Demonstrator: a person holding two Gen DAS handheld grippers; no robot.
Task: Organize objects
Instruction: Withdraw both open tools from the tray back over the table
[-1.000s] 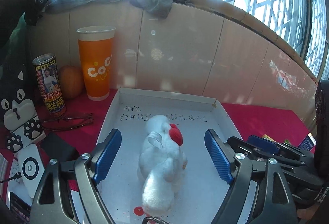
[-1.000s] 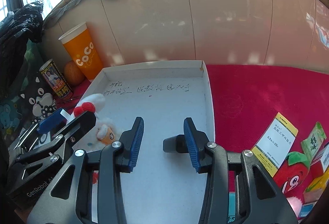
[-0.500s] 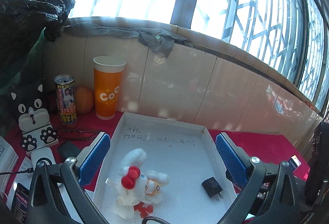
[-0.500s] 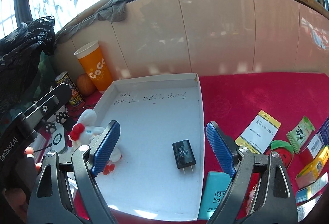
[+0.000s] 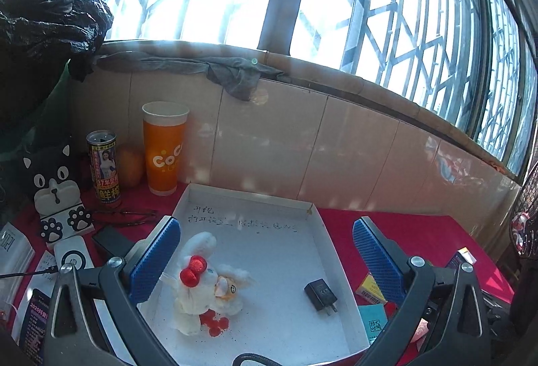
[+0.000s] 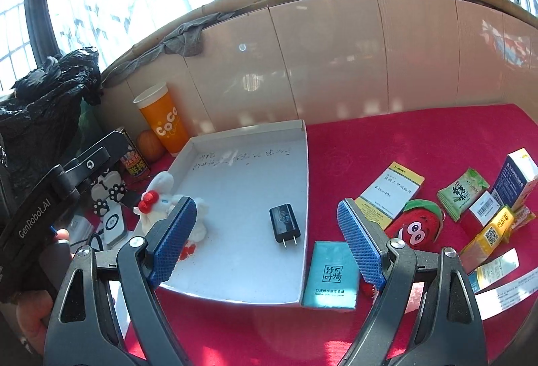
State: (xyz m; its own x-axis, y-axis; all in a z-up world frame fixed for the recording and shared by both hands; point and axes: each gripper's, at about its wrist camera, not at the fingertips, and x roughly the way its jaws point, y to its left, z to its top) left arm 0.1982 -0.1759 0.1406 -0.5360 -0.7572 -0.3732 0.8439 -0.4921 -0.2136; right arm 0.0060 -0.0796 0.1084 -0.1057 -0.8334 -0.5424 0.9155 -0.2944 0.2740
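A shallow white tray (image 5: 255, 197) (image 6: 304, 171) lies on the red cloth. In it lie a white plush rabbit with a red bow (image 5: 201, 282) (image 6: 161, 201) on the left and a black charger plug (image 5: 321, 293) (image 6: 284, 223) on the right. My left gripper (image 5: 265, 261) is open and empty, raised above the tray's near side. My right gripper (image 6: 269, 248) is open and empty, above the tray's near right corner. The left gripper's body (image 6: 50, 197) shows at the left of the right wrist view.
Right of the tray lie a teal tissue pack (image 6: 331, 275), a strawberry plush (image 6: 417, 224), a yellow-white box (image 6: 391, 191), a green sachet (image 6: 462, 192) and other packets. Left stand an orange cup (image 5: 164, 147), a can (image 5: 104, 167), a cat phone stand (image 5: 55, 191). A tiled wall is behind.
Both grippers opened wide and pulled back and up from the tray. The rabbit and the charger plug were let go and now lie in the tray.
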